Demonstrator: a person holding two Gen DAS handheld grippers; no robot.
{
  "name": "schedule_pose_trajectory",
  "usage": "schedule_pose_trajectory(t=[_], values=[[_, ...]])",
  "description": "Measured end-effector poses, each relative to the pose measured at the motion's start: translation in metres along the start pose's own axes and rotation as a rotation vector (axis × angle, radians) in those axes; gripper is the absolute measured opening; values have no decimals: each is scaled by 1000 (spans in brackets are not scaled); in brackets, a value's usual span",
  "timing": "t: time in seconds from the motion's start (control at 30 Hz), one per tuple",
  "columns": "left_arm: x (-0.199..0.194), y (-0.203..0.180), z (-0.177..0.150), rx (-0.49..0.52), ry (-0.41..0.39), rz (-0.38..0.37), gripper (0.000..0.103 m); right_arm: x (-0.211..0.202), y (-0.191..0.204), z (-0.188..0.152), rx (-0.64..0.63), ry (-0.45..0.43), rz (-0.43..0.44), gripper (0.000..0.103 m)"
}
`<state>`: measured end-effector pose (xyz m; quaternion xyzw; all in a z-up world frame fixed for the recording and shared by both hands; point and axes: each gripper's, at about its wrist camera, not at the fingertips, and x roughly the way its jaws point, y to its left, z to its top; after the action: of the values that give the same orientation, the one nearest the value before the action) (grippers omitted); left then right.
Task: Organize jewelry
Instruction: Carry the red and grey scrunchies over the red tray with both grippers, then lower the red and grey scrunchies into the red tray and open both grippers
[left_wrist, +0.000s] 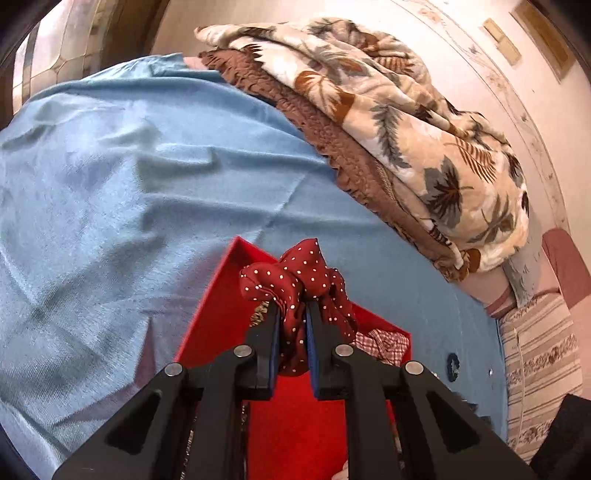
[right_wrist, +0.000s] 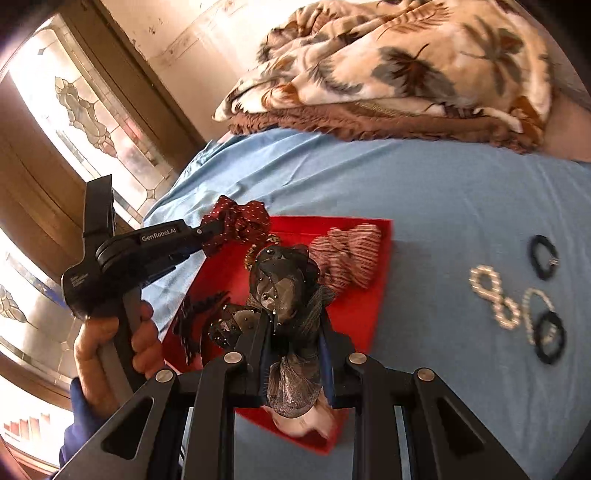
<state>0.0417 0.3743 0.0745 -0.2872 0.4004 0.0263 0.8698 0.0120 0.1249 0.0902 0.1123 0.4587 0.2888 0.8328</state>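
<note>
While each gripper pinches one scrunchie, two black hair ties lie aside.

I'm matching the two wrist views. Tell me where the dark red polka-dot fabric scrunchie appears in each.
Left wrist: dark red polka-dot fabric scrunchie bottom centre, pinched in the left claw.
Right wrist: left of centre, at that claw's tip.
Shared landmark: red tray on the blue bedsheet.

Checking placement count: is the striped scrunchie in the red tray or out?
In. The striped scrunchie lies on the red tray's floor, near its far corner, inside the rim.
</note>
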Motion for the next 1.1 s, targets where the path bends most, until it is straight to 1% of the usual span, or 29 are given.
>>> schedule_pose_trajectory(t=[0.1,0.17,0.23,0.4,0.5,0.53,0.6,0.7,0.77,0.83,0.87,0.9,0.93,0.97,1.0,1.1], values=[[-3,7,3,-25,-2,-9,12,23,6,6,20,42,35,24],[-2,8,2,-12,6,14,12,36,9,6,21,69,41,24],[2,8,0,6,22,60,12,47,10,5,24,90,36,24],[11,11,-2,21,50,143,12,76,9,14,7,121,-18,24],[14,14,-3,23,58,196,12,90,6,25,-1,118,-57,24],[15,15,-4,23,63,213,12,95,5,31,-9,109,-87,24],[17,18,-5,17,75,227,12,103,4,40,-16,99,-124,24],[19,17,-6,21,82,236,13,111,-1,48,-14,95,-155,24],[18,15,-6,31,75,243,13,117,-2,51,-19,98,-178,28],[14,11,-6,43,64,238,18,117,-3,52,-18,91,-191,29],[11,9,-5,46,56,232,23,116,-3,51,-13,89,-186,37],[7,7,-5,49,45,225,29,113,-3,51,-4,85,-177,41],[3,5,-5,52,29,218,31,110,-4,52,5,79,-171,49],[-2,3,-5,58,14,211,34,107,-4,53,13,68,-164,53],[-5,1,-4,62,5,204,36,103,-3,54,17,59,-160,55],[-14,-4,-6,78,-16,179,38,88,-4,57,32,36,-141,58]])
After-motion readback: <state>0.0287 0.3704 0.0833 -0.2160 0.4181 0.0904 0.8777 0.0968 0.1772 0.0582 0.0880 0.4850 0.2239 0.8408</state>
